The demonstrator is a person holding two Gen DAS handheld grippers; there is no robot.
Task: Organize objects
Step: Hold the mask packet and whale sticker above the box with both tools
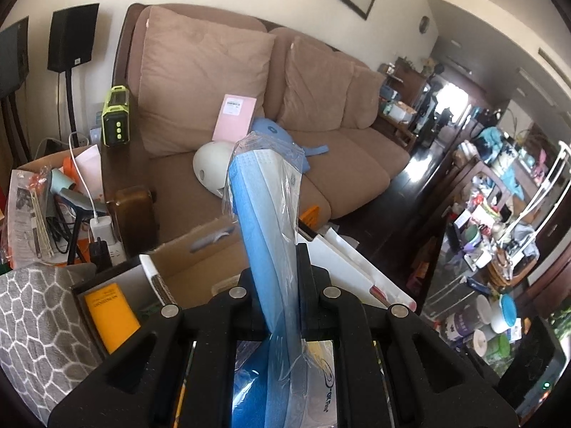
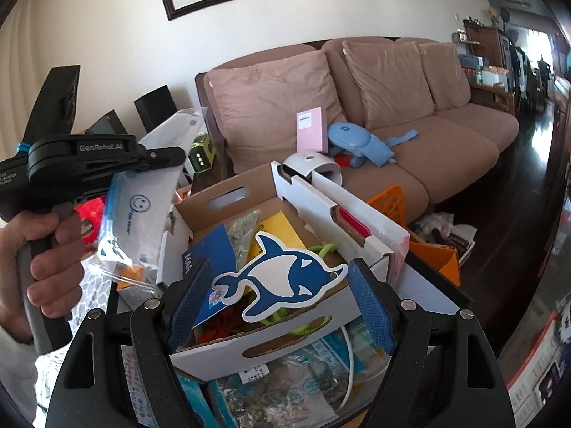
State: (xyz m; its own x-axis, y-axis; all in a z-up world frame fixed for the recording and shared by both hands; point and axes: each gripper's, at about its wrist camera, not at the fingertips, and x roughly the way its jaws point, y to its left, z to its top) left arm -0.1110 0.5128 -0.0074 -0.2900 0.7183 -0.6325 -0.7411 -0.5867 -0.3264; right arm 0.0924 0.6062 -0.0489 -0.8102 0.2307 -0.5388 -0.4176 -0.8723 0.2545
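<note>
Left gripper [image 1: 276,285]: clamped on a clear plastic pack of blue face masks [image 1: 266,214], which stands up between its black fingers; in the right wrist view the same gripper [image 2: 160,158] is seen from the side, held by a hand [image 2: 39,264] at the left edge.
Pack of face masks: held in the air above and to the left of the cardboard box [image 2: 285,335]; its white face carries a printed smiley.
Right gripper [image 2: 282,306]: jaws apart, blue-padded fingers [image 2: 371,306] standing either side of a dolphin-shaped card [image 2: 282,278] without touching it.
Dolphin-shaped card: blue and white, lying on top of the contents at the near end of the box.
Cardboard box: white outside, brown inside, flaps open, filled with mixed items; a handle slot shows in the near wall.
Sofa [image 1: 321,107]: brown, behind the box; a pink booklet [image 1: 233,116], a white round device [image 1: 214,167] and a blue massager [image 2: 360,142] lie on it.
</note>
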